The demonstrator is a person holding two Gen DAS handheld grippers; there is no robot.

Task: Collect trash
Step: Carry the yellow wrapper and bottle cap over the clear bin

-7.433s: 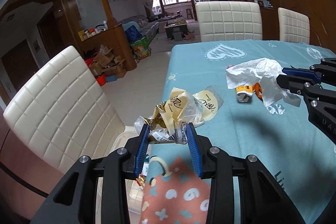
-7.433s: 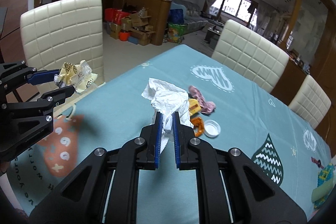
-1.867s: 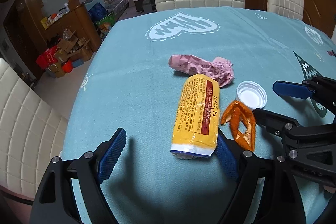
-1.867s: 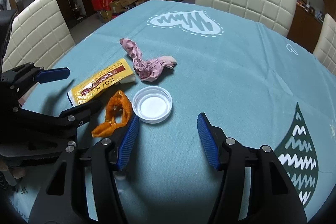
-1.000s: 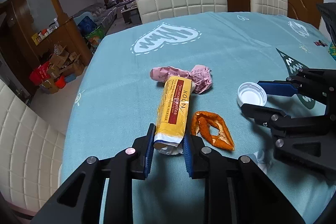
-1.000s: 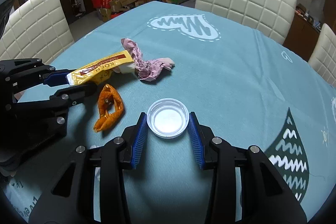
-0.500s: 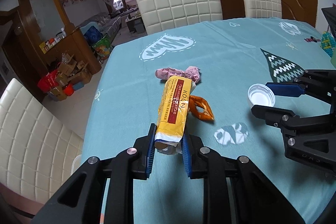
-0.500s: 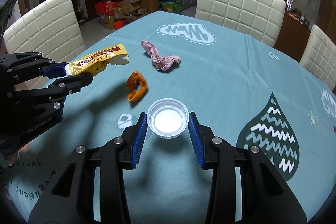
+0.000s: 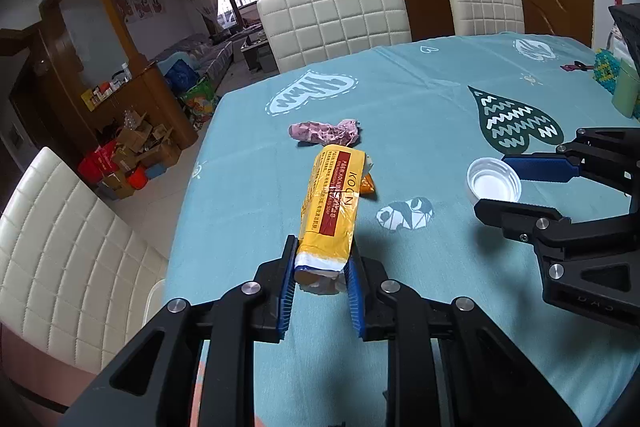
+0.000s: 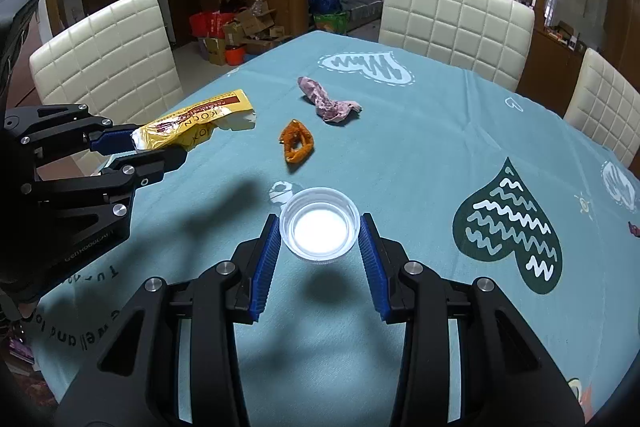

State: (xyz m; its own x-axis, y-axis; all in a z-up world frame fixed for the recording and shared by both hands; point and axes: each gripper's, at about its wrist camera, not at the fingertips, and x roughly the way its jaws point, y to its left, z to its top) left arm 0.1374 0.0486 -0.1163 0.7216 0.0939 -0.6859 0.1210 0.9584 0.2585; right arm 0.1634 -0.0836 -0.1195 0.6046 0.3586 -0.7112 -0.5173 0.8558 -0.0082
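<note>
My left gripper (image 9: 322, 267) is shut on the near end of a yellow wrapper (image 9: 334, 203) and holds it lifted above the teal tablecloth; the wrapper also shows in the right wrist view (image 10: 192, 125). My right gripper (image 10: 319, 233) is shut on a white plastic lid (image 10: 319, 229), held above the table; the lid also shows in the left wrist view (image 9: 494, 183). An orange peel (image 10: 297, 145) and a crumpled pink wrapper (image 10: 328, 101) lie on the cloth beyond.
The table (image 10: 440, 155) carries a teal cloth with heart prints. White padded chairs stand at the far side (image 9: 334, 17) and the left side (image 10: 106, 55). Small items (image 9: 612, 77) sit at the table's far right. Boxes and bags (image 9: 128, 155) lie on the floor.
Both grippers have risen and drawn back from the table with the yellow wrapper and the lid in them. The orange peel and pink wrapper have stayed on the cloth.
</note>
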